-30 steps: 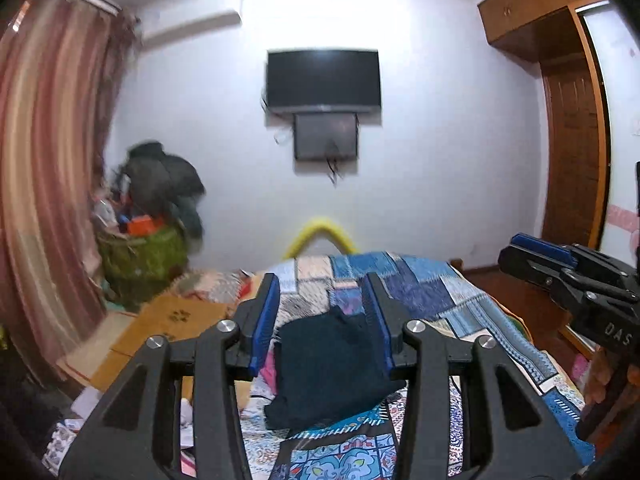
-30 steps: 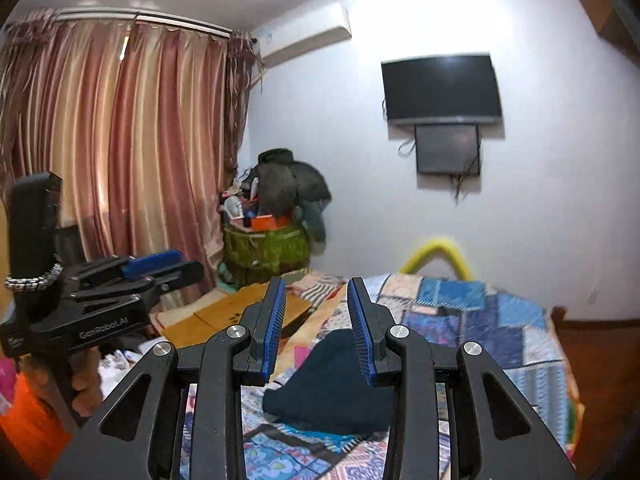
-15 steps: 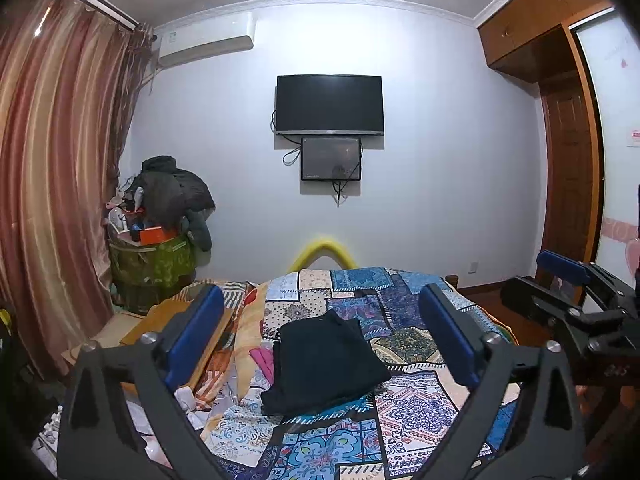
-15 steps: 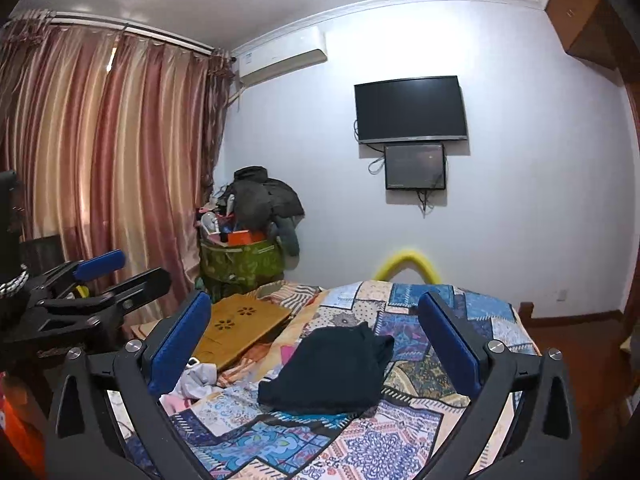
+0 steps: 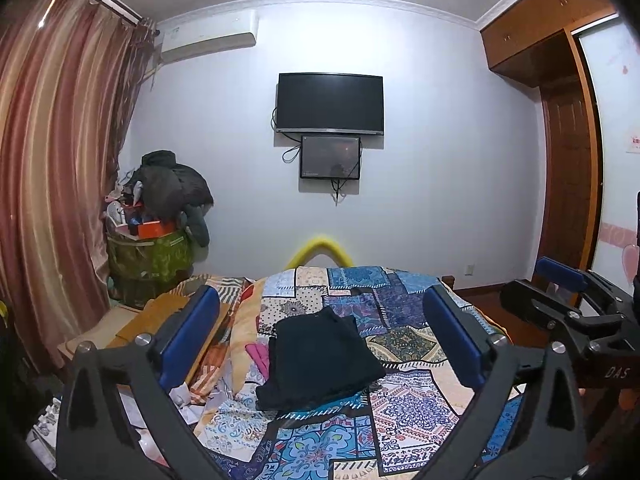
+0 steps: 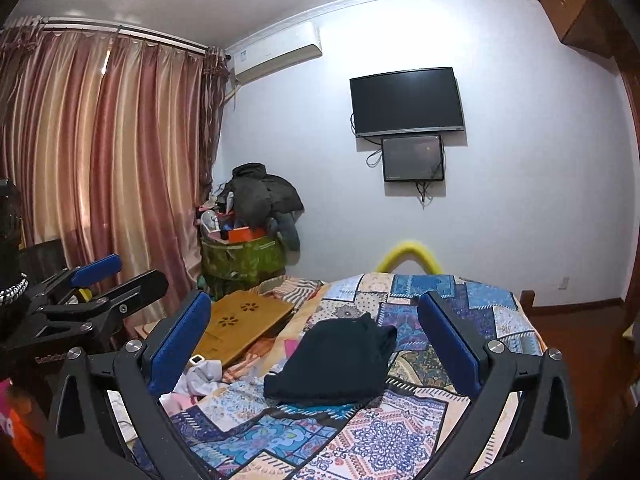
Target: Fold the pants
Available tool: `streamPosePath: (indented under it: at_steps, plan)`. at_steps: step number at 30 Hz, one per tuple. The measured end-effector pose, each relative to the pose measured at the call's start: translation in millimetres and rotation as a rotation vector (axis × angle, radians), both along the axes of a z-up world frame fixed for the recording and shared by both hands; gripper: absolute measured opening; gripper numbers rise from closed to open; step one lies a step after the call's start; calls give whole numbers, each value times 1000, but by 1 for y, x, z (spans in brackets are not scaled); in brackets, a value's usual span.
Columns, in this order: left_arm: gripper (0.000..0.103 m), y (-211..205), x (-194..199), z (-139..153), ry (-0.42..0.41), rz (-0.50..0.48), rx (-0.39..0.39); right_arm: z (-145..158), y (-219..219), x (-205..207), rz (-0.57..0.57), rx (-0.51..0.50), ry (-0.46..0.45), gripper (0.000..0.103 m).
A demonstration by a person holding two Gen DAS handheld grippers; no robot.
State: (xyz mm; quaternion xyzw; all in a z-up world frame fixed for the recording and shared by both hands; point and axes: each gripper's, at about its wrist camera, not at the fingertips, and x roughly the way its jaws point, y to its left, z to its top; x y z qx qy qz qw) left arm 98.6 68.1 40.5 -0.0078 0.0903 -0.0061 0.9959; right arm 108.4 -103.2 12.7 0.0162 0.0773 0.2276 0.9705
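Observation:
The black pants (image 5: 320, 360) lie folded in a compact stack on the patchwork bedspread (image 5: 404, 404); they also show in the right wrist view (image 6: 336, 364). My left gripper (image 5: 320, 340) is open and empty, held back above the near end of the bed. My right gripper (image 6: 314, 344) is open and empty too, at about the same distance. Each gripper shows at the edge of the other's view: the right one (image 5: 560, 292) and the left one (image 6: 116, 280).
A wooden lap tray (image 6: 240, 328) and loose clothes (image 6: 200, 376) lie on the bed's left side. A green basket piled with dark clothes (image 5: 156, 256) stands by the curtains. A TV (image 5: 330, 104) hangs on the far wall. A wooden wardrobe (image 5: 568, 200) stands right.
Both grippers went from nearly shut to wide open. Both have pulled back from the pants, which stay folded on the bed.

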Motion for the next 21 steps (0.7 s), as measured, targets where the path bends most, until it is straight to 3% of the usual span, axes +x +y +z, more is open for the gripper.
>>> streamPosePath:
  at_steps: [21]
  plan:
    - [103, 6, 14, -16, 64, 12, -47, -6, -3, 2, -16, -1, 44, 103]
